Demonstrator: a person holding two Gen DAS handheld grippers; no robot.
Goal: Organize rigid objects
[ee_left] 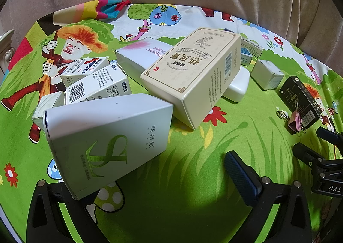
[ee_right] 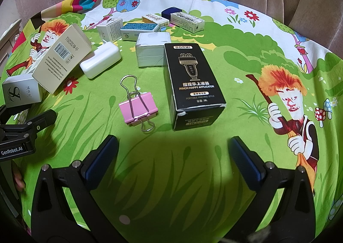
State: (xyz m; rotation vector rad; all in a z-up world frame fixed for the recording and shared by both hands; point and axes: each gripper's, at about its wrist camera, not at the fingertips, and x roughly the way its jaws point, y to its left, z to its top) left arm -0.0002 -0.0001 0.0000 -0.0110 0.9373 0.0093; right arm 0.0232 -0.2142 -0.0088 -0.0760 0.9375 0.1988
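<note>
Covering the table: cartoon-print cloth [ee_right: 193, 157]

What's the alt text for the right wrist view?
The open right gripper hovers empty over a green cartoon-print cloth, facing a pink metal binder clip and a black cardboard applicator box. Small white cartons and a white plastic charger lie beyond.
</note>
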